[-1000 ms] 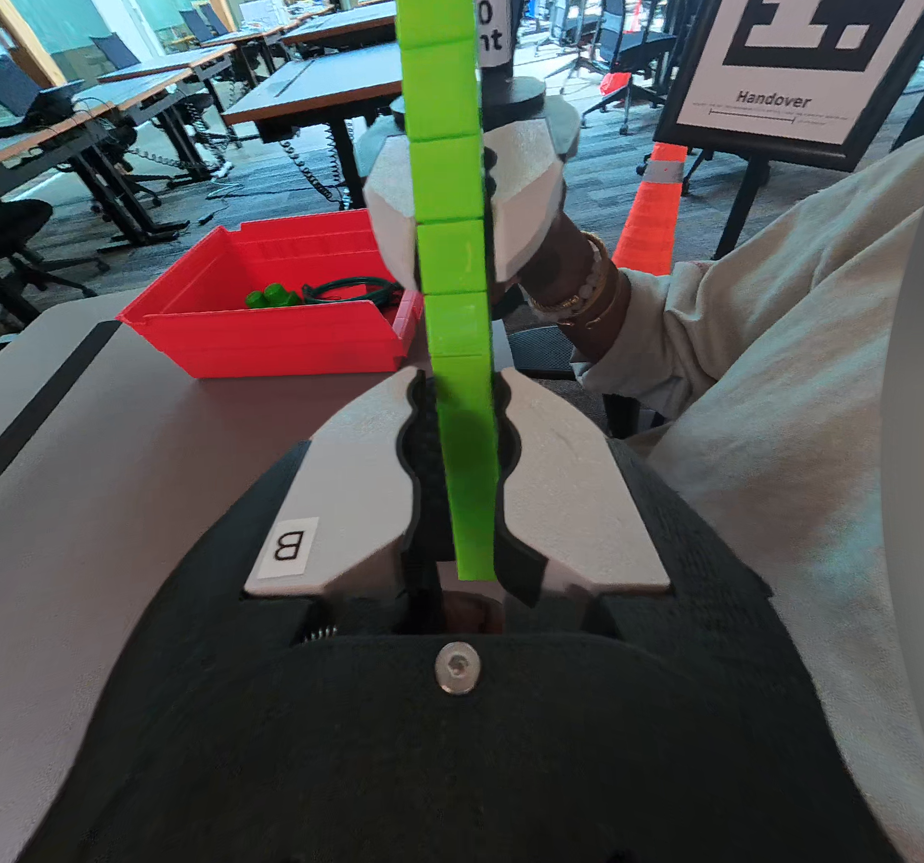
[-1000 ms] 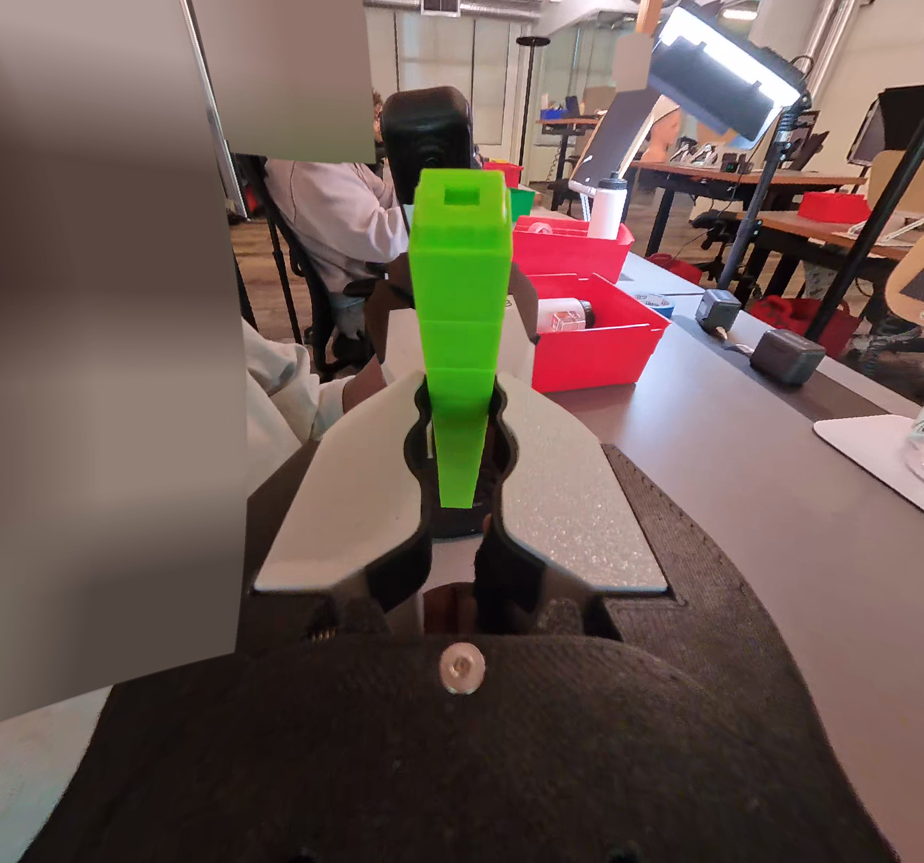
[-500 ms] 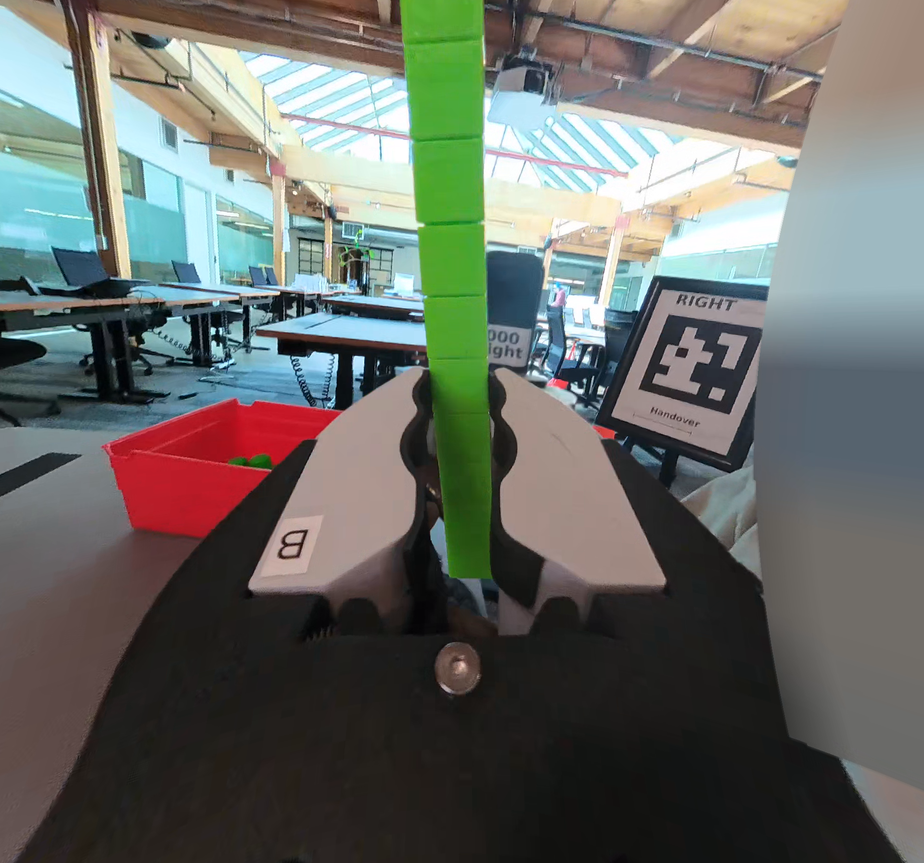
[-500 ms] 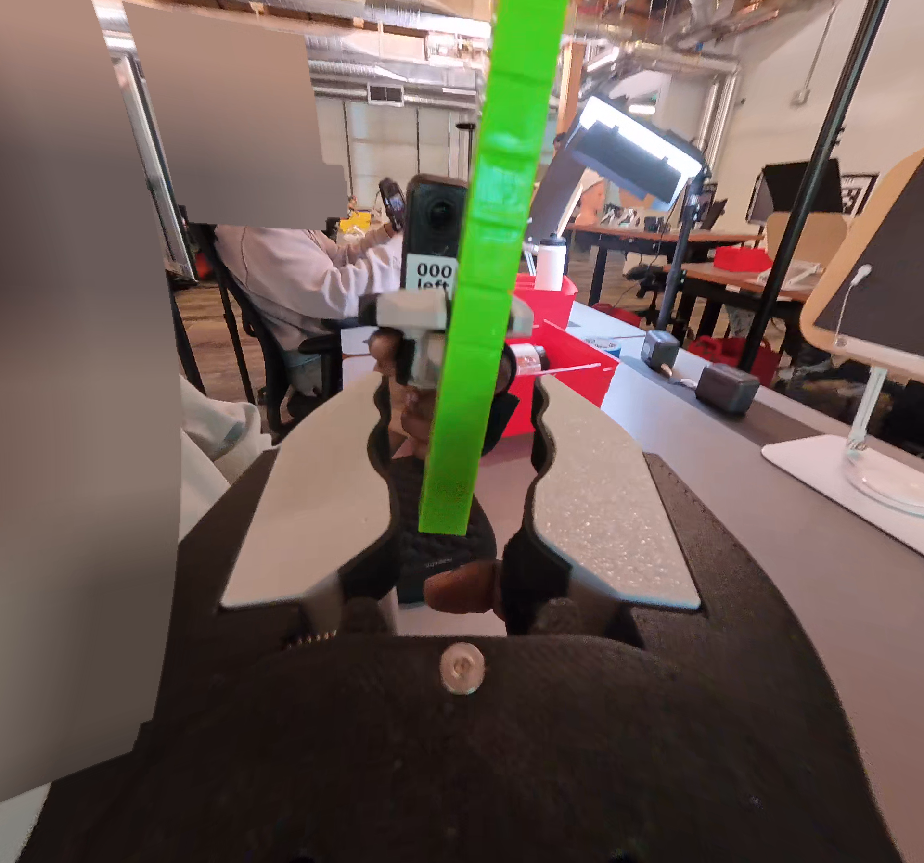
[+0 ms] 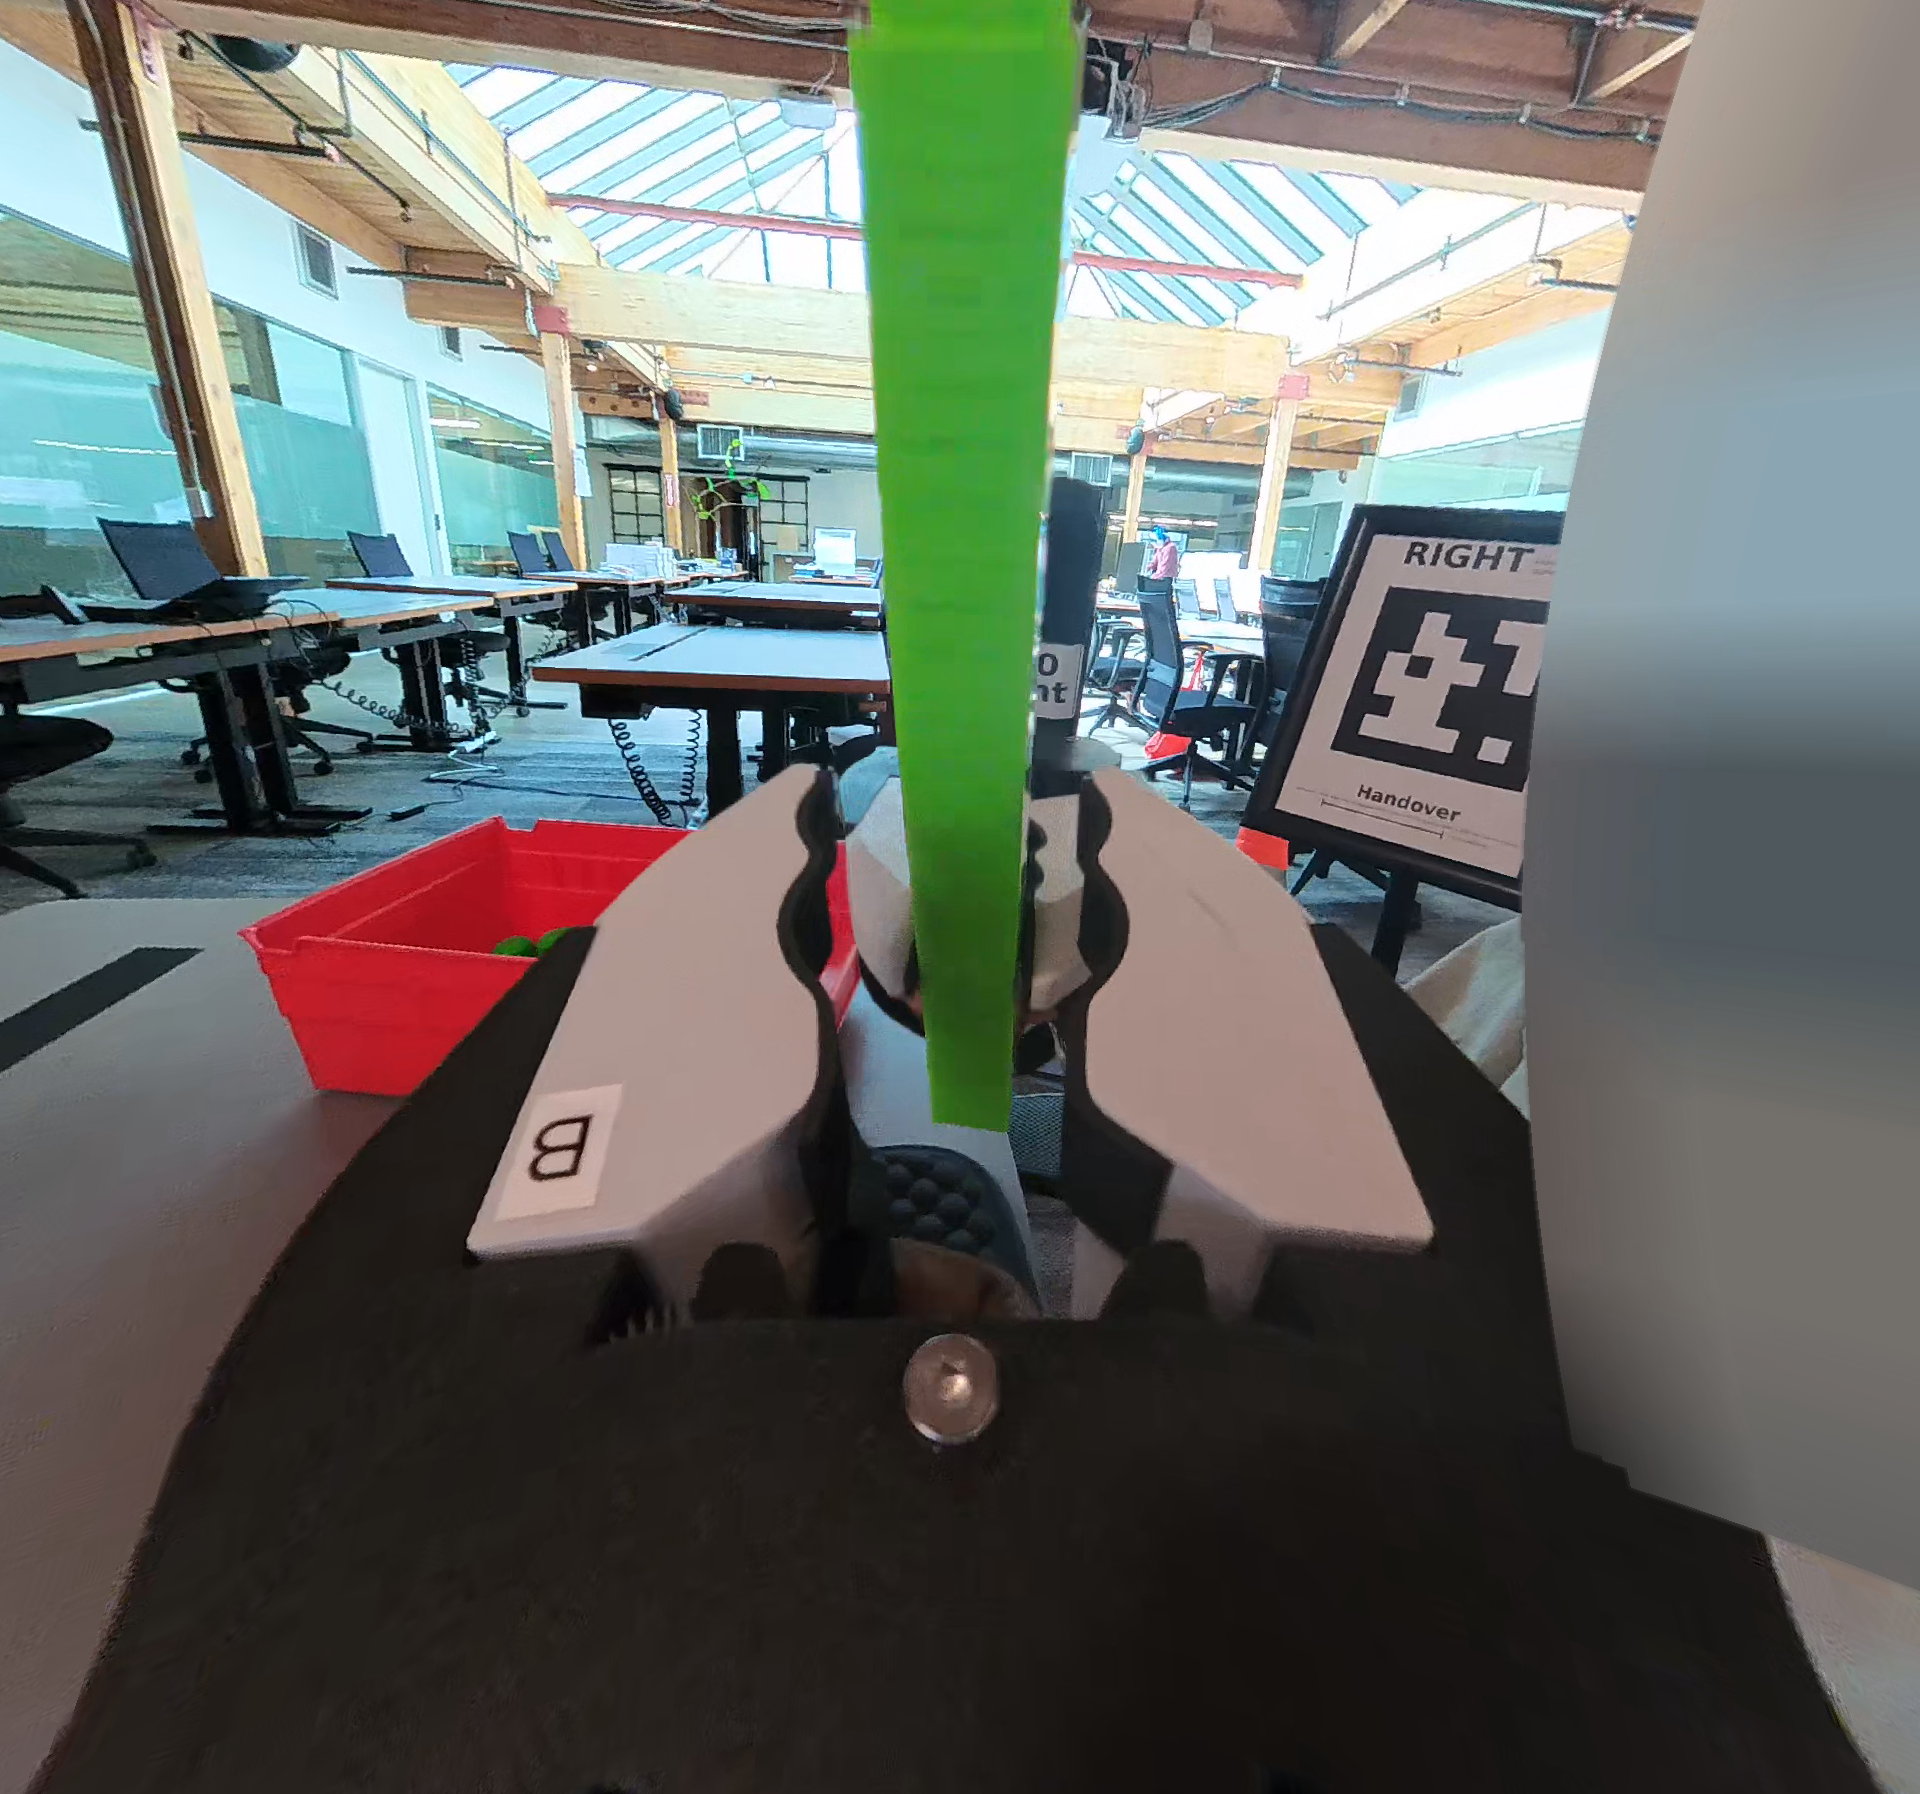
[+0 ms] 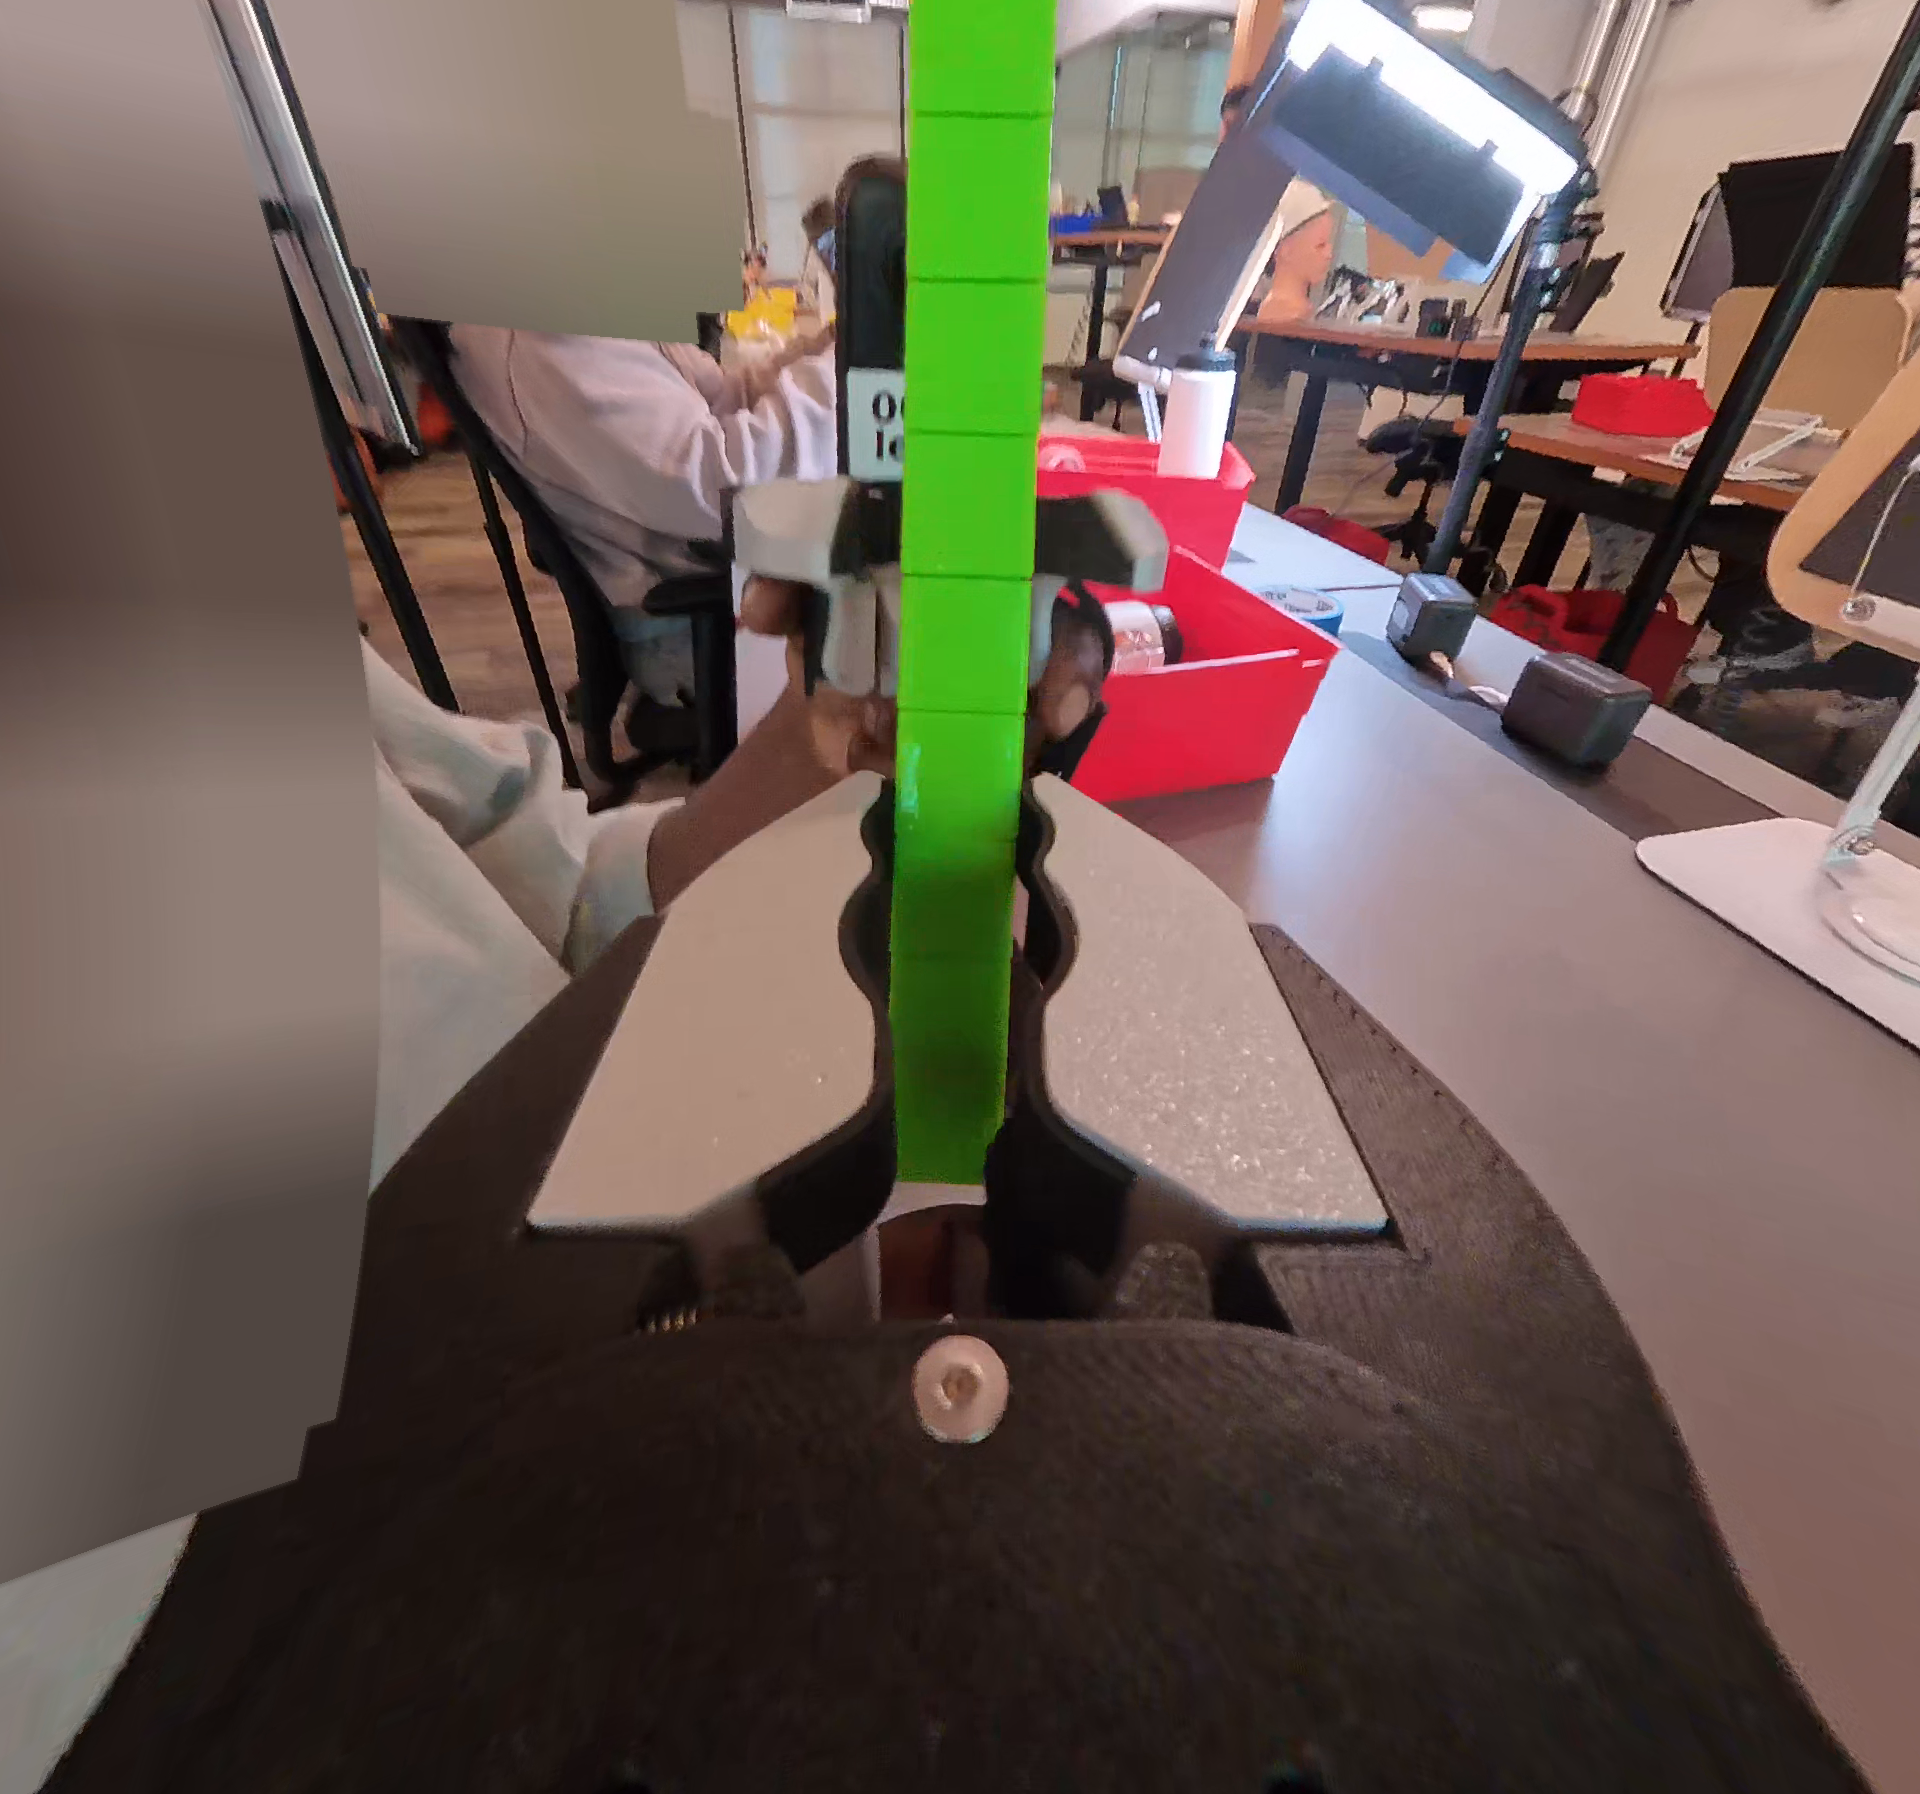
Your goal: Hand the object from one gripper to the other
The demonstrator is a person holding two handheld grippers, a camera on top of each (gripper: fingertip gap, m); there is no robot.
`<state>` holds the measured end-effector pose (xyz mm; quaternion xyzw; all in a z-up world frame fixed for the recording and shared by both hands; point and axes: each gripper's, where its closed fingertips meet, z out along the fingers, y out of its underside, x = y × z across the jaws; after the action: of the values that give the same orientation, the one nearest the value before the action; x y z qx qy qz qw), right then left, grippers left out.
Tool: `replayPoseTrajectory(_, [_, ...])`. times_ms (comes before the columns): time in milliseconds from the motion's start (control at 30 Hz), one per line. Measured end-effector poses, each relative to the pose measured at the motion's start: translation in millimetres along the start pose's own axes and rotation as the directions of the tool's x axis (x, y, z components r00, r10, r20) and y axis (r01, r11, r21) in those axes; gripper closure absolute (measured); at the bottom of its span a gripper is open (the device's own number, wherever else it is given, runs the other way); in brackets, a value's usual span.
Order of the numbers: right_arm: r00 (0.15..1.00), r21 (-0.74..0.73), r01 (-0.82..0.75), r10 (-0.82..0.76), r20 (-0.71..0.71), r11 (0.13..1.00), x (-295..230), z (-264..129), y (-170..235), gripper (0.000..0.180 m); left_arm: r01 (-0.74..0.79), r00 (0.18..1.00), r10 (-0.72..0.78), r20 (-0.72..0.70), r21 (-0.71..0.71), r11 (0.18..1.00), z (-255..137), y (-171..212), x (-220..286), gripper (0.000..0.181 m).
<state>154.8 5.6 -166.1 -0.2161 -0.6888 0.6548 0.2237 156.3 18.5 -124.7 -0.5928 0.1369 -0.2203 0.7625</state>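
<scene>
A long bright green block stick [image 5: 961, 497] stands upright between both grippers. In the left wrist view my left gripper [image 5: 956, 799] is open, its jaws spread on either side of the stick's lower end with a gap on each side. Just behind it the right gripper [image 5: 961, 903] clamps the stick. In the right wrist view my right gripper [image 6: 956, 794] is shut on the stick's [image 6: 971, 497] lower end. The left gripper [image 6: 951, 549] shows farther off there, open around the stick, held by a hand.
A red bin [image 5: 395, 996] with small green items sits on the grey table to the left. A black-framed sign board [image 5: 1434, 695] stands at right. In the right wrist view there is another red bin [image 6: 1195, 705], two small grey boxes [image 6: 1574, 710] and a white stand base [image 6: 1766, 892]. The tips of one gripper are about 4 centimetres away from the tips of the other.
Half a second ago my left gripper was shut on the stick and my right gripper was open around it. Now the right has closed on it and the left has opened.
</scene>
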Motion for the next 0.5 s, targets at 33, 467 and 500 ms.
replayPoseTrajectory(33, [1.000,-0.025,0.006,-0.006,0.008,1.000,-1.4,-0.1,3.3,0.158,-0.006,1.000,0.006,0.002,0.005,1.000,-1.8,-1.9,0.4,0.136])
replayPoseTrajectory(467, [0.998,-0.017,0.066,-0.066,-0.007,0.998,-3.7,0.9,1.6,0.141,-0.072,0.997,0.073,0.007,-0.087,0.994,-0.6,10.1,2.8,0.158])
replayPoseTrajectory(500, [0.998,-0.010,0.064,-0.064,-0.013,0.998,-3.8,1.4,0.2,0.141,-0.067,0.998,0.066,-0.005,-0.095,0.993,1.7,12.8,4.5,0.159])
